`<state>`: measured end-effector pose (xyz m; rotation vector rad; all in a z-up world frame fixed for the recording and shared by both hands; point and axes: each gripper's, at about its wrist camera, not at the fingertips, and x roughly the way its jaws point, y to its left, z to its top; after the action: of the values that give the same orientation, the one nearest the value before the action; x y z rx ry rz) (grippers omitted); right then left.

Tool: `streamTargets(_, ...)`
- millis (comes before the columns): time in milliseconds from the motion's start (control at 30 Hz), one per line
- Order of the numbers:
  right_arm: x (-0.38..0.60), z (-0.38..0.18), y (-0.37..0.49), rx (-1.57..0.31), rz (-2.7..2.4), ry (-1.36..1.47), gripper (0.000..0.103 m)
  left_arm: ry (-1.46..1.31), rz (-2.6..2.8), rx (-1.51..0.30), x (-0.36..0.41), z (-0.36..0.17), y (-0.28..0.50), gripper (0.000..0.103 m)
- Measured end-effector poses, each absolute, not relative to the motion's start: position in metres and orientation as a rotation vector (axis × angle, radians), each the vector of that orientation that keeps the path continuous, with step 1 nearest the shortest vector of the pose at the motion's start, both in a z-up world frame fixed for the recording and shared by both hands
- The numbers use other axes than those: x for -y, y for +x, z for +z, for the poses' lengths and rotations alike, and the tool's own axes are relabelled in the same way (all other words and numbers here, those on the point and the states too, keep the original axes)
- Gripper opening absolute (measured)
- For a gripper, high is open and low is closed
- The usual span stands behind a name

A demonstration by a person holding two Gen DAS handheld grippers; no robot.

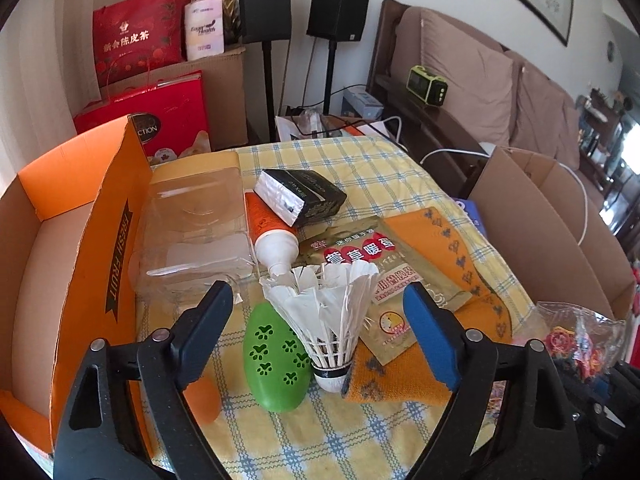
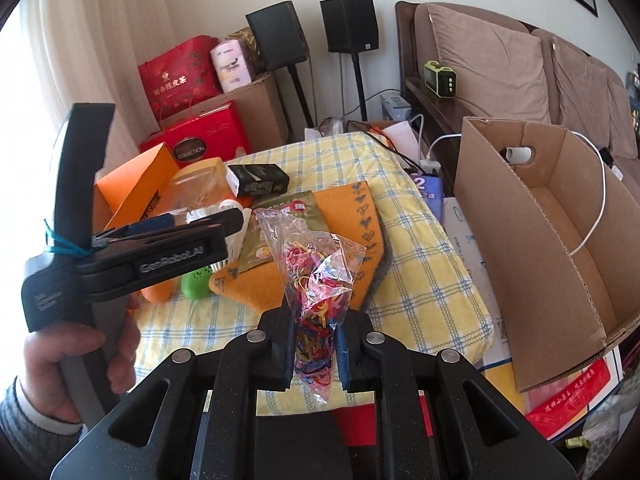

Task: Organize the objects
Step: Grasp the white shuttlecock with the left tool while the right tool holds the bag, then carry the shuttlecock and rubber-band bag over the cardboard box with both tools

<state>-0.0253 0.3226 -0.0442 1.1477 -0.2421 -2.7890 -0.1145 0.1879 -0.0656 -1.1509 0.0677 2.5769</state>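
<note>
My left gripper point(image 1: 320, 316) is open above the yellow checked cloth, with a white feather shuttlecock point(image 1: 328, 320) between its fingers, untouched. A green egg-shaped object point(image 1: 276, 360) lies just left of the shuttlecock. My right gripper point(image 2: 314, 350) is shut on a clear bag of coloured rubber bands point(image 2: 314, 280) and holds it upright above the table's near edge. The bag also shows at the right in the left wrist view point(image 1: 576, 340). The left gripper point(image 2: 200, 220) appears at the left in the right wrist view, held by a hand.
An orange fruit box point(image 1: 92, 240) stands at the left, and a brown cardboard box point(image 2: 560, 248) at the right. On the cloth lie a clear plastic container point(image 1: 192, 232), an orange tube point(image 1: 272, 236), a black packet point(image 1: 300, 196), a sachet point(image 1: 380, 276) and an orange felt mat point(image 1: 448, 248).
</note>
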Motion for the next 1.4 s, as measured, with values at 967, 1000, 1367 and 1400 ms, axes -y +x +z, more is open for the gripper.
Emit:
streamTargets(967, -0.291, -0.017, -0.048, 0.144, -2.767, 1.039, 0.014, -1.020, 2.582, -0.006, -0.139, -0.021, -0.083, 0.044)
streamTargets(1000, -0.289, -0.016, -0.049, 0.144, -2.768, 1.037, 0.014, -1.016, 2.594, -0.010, -0.136, -0.018, -0.082, 0.044)
streamTargets(1367, -0.262, 0.008, -0.061, 0.104, -2.778, 0.952, 0.014, -0.964, 2.679, 0.022, -0.106, 0.005, -0.075, 0.044)
streamTargets(1400, -0.258, 0.010, -0.063, 0.099, -2.776, 0.945, 0.014, -0.965, 2.685, 0.025, -0.103, 0.006, -0.075, 0.044)
